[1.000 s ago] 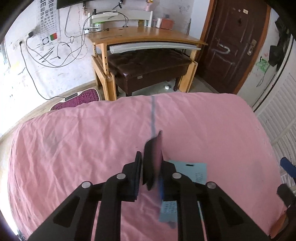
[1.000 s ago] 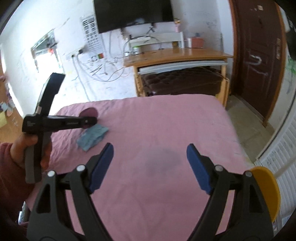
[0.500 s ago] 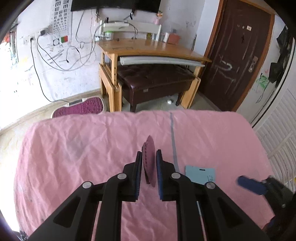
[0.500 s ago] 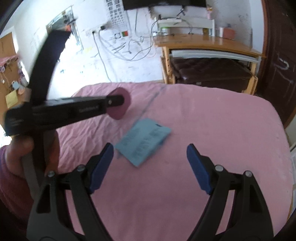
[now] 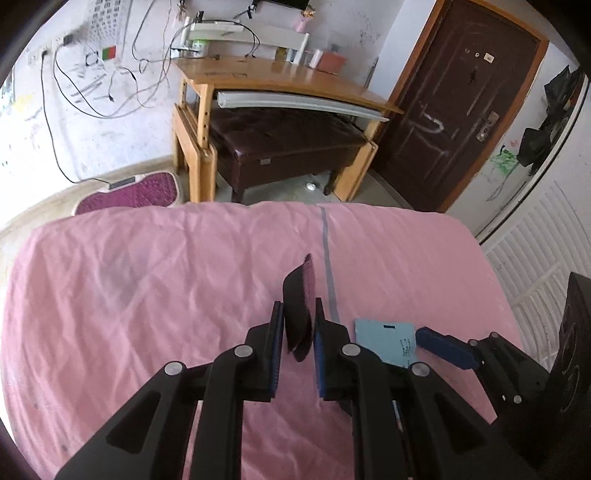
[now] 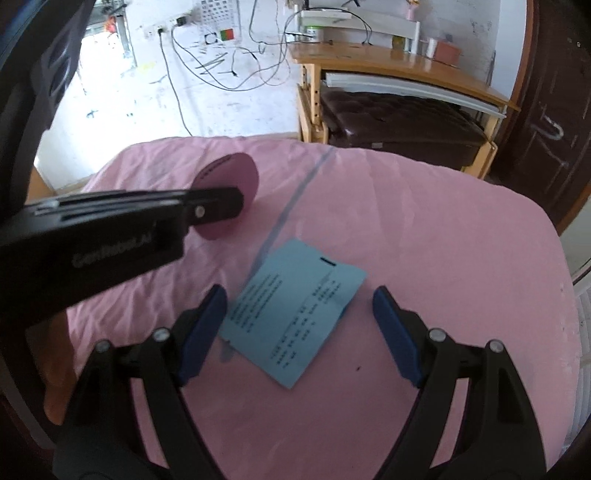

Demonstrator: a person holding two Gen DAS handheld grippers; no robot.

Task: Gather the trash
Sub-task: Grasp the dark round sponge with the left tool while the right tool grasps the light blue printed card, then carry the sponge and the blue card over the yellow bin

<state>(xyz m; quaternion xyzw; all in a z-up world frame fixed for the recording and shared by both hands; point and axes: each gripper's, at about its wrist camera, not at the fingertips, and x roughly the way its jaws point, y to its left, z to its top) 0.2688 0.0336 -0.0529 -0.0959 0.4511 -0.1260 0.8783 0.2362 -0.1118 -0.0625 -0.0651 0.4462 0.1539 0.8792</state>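
flat blue paper slip (image 6: 293,314) lies between spread right tool (image 6: 299,332); left tool (image 5: 298,334) pinches round mauve disc (image 5: 300,310).

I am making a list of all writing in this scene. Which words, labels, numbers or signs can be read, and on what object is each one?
Left gripper, on its side: pale lettering, too blurred to read.
Blue paper on the pink sheet: several rows of print, too small to read.
Wall chart: rows of symbols, too small to read.
Dark door: white scrawls and a small sticker, no readable word.
So no text can be quoted.
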